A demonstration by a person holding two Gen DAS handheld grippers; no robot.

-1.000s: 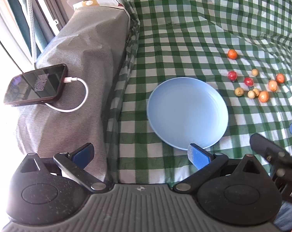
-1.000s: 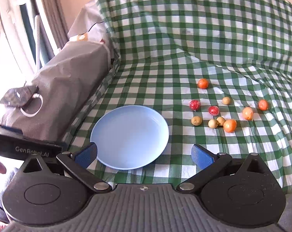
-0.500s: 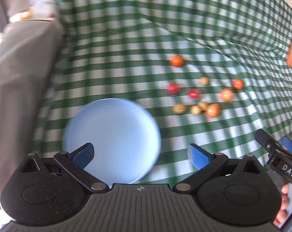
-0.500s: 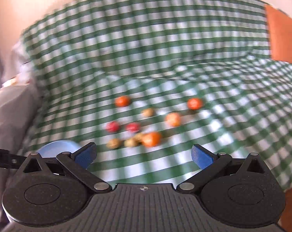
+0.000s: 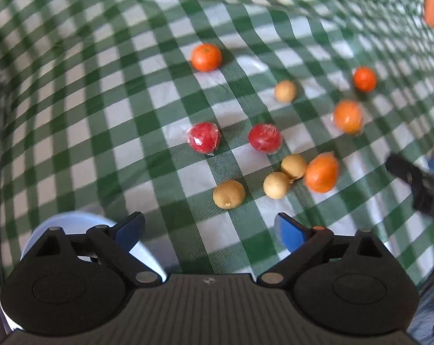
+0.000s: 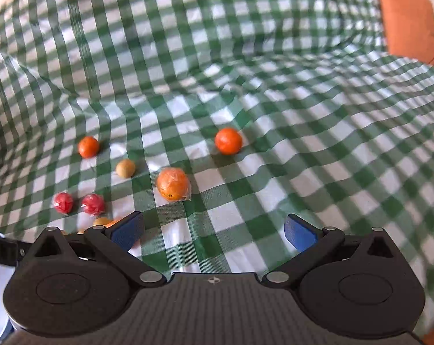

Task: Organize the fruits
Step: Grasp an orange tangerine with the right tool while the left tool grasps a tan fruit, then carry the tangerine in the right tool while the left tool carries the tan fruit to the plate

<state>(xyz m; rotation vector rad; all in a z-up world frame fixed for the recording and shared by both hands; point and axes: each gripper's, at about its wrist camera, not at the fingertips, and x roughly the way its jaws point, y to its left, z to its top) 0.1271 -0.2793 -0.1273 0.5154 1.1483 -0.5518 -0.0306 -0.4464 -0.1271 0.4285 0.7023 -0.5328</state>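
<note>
Left gripper [image 5: 208, 227]: jaws wide but closing, nothing between the blue pads [image 5: 288, 231]. It points steeply down at the cloth [image 5: 125, 115], just short of the nearest tan fruit [image 5: 229, 194]. Right gripper [image 6: 214, 230]: jaws wide apart, empty, over bare cloth, with the wrapped orange [image 6: 172, 184] just ahead of its left pad.

Change from a second ago: both views then took in the whole blue plate [image 5: 73, 224] with the fruits small and far off. Now the fruits fill the left view and the plate is only a sliver behind the left gripper's left finger. The phone and grey cover seen then are out of frame. The right gripper's tip [image 5: 418, 184] shows at the left view's right edge.

Fruits: all roughly round, no clear long axis. The nearest orange [image 5: 322, 172] looks slightly oval, but it is blurred. Two red wrapped ones [image 5: 204, 141] lie side by side. Three tan ones sit close together near the left gripper, a fourth farther back. Two oranges lie apart at the far side.

Surface: green-and-white check cloth, wrinkled, rising behind. An orange cushion [image 6: 406, 17] sits at the upper right.
</note>
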